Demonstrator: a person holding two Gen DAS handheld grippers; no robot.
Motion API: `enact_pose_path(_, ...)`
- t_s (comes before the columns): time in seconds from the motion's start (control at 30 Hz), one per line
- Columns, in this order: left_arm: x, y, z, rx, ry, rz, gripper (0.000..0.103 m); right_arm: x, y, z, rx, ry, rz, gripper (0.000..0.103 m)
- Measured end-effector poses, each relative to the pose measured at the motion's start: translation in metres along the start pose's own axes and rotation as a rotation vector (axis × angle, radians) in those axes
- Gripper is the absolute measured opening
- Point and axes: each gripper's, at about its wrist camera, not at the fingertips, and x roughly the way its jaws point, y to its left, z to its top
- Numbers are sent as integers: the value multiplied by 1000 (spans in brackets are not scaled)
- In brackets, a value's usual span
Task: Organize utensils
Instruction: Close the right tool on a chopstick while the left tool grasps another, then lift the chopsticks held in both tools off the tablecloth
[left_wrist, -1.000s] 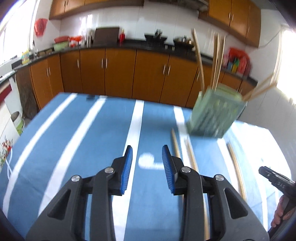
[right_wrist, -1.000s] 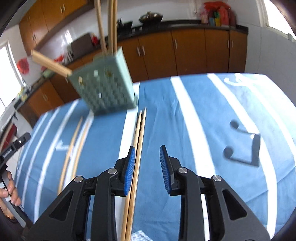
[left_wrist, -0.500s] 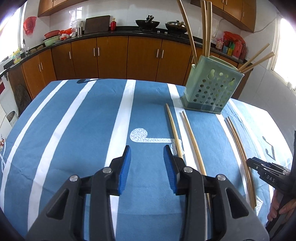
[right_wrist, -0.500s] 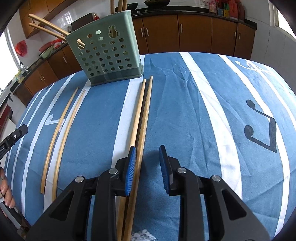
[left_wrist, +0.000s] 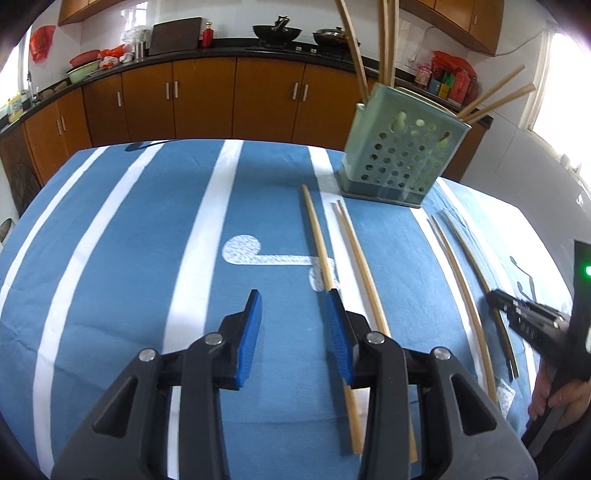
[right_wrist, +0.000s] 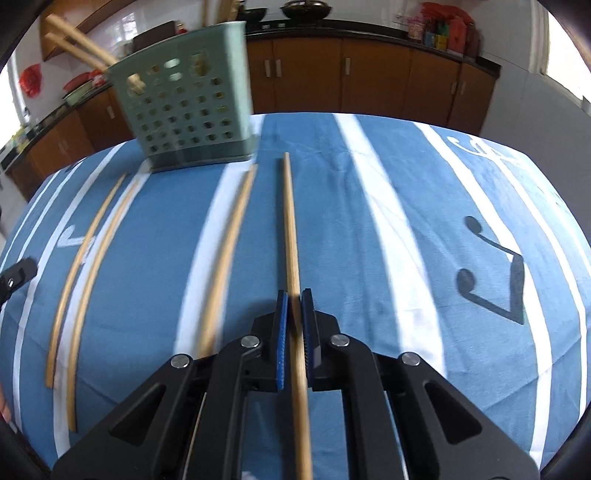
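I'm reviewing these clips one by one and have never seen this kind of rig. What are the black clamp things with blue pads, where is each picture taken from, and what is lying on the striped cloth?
There is no robot here. A person holds a two-finger clamp tool in each hand, and a wide-angle camera on each tool looks forward along its jaws, so each picture shows one tool from behind.

In the left tool's view, the left gripper is open and holds nothing, above the blue striped tablecloth.

In the right tool's view, the right gripper is shut on one chopstick, which points toward the green holder.

That perforated holder already has chopsticks standing in it. Three more loose chopsticks lie on the cloth to the left of the held one.
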Motion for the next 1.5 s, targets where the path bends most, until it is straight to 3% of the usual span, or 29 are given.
enact_pose_path(0.13,5,-9,-2,18,17,-23,37,2,-29,4,97,0,-51,8)
enact_pose_path(0.3,18,-26,-5,59,49,-11,35,0,-35,2,87,-4,-59,8)
enact_pose_path(0.53,40,-40,-9,112,74,78,9,0,-33,3,80,-5,-52,8)
enact_pose_path(0.67,43,-35,-6,109,64,102,8,1,-31,3,71,-7,-34,8)
enact_pose_path(0.87,44,9,8,39,62,172,8,6,-19,9,37,-16,-14,8)
enact_pose_path(1.0,44,29,14,12,58,171,9,9,-14,11,22,-33,-23,8)
enact_pose_path(1.5,43,28,12,16,43,171,10,6,-16,5,33,-59,-12,9)
